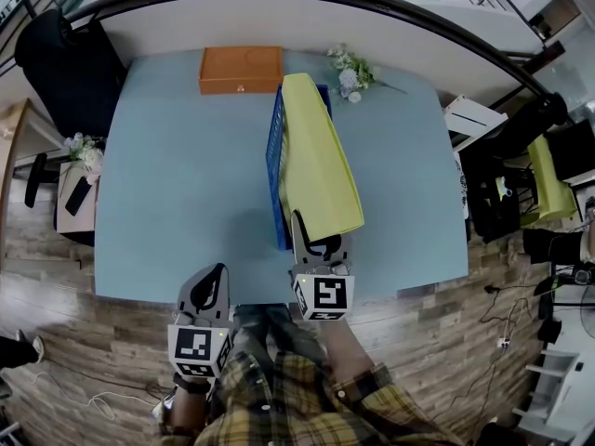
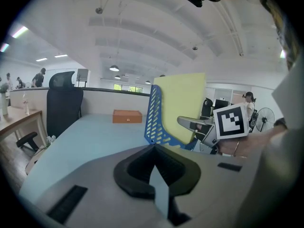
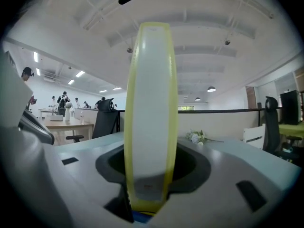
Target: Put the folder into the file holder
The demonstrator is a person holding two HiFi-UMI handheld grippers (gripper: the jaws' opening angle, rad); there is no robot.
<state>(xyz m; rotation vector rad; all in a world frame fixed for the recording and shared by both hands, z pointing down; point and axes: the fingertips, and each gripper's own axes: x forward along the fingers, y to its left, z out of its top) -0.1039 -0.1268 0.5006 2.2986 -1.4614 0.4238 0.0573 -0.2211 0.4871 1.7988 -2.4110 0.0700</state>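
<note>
A yellow folder point(image 1: 316, 156) stands on edge in the blue perforated file holder point(image 1: 275, 147) in the middle of the light blue table point(image 1: 167, 184), leaning to the right. My right gripper point(image 1: 318, 240) is at the folder's near end with one jaw on each side. In the right gripper view the folder's white and yellow spine point(image 3: 149, 103) fills the space between the jaws, which are shut on it. My left gripper point(image 1: 212, 282) hovers at the table's front edge, left of the holder, shut and empty. From there the folder point(image 2: 183, 103) and holder point(image 2: 156, 118) show ahead.
An orange box point(image 1: 241, 70) sits at the table's far edge, just behind the holder. A bunch of white flowers point(image 1: 351, 74) lies at the far right. A black office chair point(image 1: 65, 63) stands off the left corner, with a small side table point(image 1: 79, 203) below it.
</note>
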